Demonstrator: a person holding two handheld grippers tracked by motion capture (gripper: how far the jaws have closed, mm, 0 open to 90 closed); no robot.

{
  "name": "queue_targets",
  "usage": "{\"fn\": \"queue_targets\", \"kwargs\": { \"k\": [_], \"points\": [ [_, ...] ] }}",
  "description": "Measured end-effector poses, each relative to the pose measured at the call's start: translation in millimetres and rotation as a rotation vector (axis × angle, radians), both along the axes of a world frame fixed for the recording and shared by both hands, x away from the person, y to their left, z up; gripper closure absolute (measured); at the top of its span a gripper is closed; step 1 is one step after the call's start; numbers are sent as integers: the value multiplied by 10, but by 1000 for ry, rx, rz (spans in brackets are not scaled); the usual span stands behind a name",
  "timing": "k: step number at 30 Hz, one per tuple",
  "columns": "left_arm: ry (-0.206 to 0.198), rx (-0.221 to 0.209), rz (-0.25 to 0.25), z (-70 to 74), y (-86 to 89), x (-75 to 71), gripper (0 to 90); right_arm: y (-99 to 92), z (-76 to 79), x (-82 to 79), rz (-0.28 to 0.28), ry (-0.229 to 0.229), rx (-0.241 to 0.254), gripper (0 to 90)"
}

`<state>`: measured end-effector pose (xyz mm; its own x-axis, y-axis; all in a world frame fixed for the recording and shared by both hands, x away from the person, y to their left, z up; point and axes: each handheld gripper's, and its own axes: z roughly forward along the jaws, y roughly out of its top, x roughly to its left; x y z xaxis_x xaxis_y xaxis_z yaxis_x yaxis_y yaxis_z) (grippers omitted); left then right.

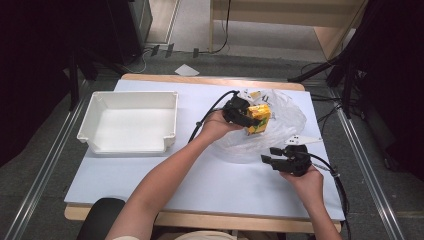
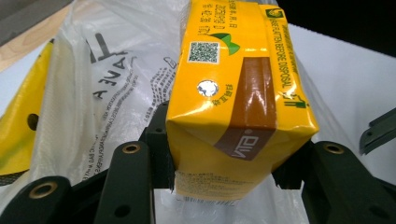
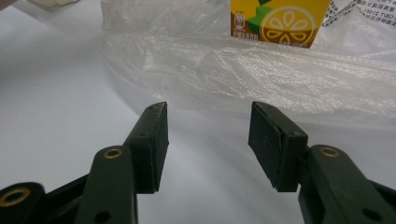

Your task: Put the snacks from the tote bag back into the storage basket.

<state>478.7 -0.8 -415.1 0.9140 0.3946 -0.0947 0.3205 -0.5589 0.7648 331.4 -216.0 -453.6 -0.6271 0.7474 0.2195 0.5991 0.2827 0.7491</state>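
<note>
Above the crinkled clear plastic bag (image 1: 260,131), the left gripper (image 1: 251,120) pinches a glossy yellow rectangular drink carton (image 2: 236,100); the right gripper (image 1: 270,154) rests spread beside the bag.

A tray (image 1: 128,121) is set on the left half of the counter (image 1: 150,177), well apart from a bag (image 1: 280,117) laid on the right half. Over the bag, toward its left side, a carton (image 1: 259,118) is gripped between the jaws of the left claw (image 1: 248,119), which is brought in from the bag's left. A second carton (image 2: 21,126) is seen inside the bag, left of the gripped one in the left gripper view. The right claw (image 1: 269,155) is held near the counter's right edge, just before the bag, its jaws spread and pointed left, with nothing between them. A paper slip (image 1: 303,139) is lain just behind it, beside the bag.
</note>
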Motion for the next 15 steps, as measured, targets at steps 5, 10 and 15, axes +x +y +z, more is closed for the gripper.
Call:
{"fn": "queue_targets", "kwargs": {
  "k": [5,10,15],
  "points": [
    [-9,0,-2,110,40,-28,524,5,2,-1,2,-6,10,489],
    [-4,0,2,238,107,-75,524,5,13,-19,1,-7,9,489],
    [-5,-10,-1,349,182,-136,523,26,32,-76,5,-16,20,490]
  ]
}}
